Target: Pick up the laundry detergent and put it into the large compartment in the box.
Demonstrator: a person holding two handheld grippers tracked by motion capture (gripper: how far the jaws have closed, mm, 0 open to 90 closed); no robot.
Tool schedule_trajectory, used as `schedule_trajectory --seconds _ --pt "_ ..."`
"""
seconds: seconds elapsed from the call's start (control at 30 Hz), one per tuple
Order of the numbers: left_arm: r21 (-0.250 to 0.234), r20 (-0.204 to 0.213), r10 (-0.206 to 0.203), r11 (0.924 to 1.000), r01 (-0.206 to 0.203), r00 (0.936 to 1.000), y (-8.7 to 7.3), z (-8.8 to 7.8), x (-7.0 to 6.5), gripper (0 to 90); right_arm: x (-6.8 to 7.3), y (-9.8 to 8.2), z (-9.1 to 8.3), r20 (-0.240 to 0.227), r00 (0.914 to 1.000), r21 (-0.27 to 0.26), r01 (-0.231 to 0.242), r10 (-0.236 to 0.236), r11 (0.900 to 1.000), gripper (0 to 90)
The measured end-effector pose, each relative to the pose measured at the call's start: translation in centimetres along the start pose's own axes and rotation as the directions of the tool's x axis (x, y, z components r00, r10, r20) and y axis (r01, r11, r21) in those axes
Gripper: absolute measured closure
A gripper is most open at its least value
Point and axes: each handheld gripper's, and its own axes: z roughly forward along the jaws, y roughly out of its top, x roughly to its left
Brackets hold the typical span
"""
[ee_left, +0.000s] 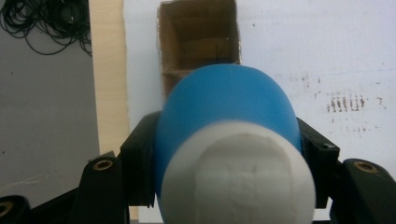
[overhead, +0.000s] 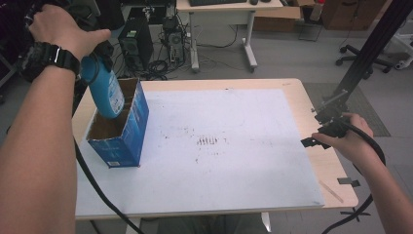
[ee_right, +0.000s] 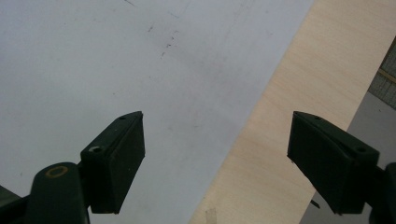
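A blue bottle (overhead: pixel 105 91) with a white cap (ee_left: pixel 240 179) hangs tilted, its lower end inside the open top of a blue cardboard box (overhead: pixel 125 132). The box stands at the left of the table, and cardboard dividers split its inside (ee_left: pixel 198 39). My left gripper (ee_left: pixel 229 154) is shut on the bottle's upper part, one black jaw pressing on each side. In the high view the person's left hand covers most of that gripper (overhead: pixel 93 61). My right gripper (overhead: pixel 316 131) rests at the table's right edge. Its jaws (ee_right: pixel 217 154) stand wide open with nothing between them.
A white sheet (overhead: pixel 229 146) with dark scuff marks covers most of the wooden table (overhead: pixel 336 175). Computer towers (overhead: pixel 135 41), cables and a desk stand on the floor behind. A black slanted post (overhead: pixel 370 46) rises at the right, and bits of black tape (overhead: pixel 348 181) lie near the front right corner.
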Motion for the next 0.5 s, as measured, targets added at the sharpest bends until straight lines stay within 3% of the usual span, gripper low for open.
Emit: schedule_trajectory --seconds 0.13,0.5 --pt "0.009 -0.017 -0.012 0.9999 0.012 0.9998 0.0 0.2 0.3 37.6 0.1 0.0 0.1 -0.003 1.0000 -0.001 -0.001 0.001 1.000 19.2" --pt "0.018 -0.010 -0.023 0.9996 0.023 0.9997 0.0 1.2 0.6 37.5 0.0 0.0 0.4 -0.008 1.0000 0.002 0.003 -0.003 1.000 19.2"
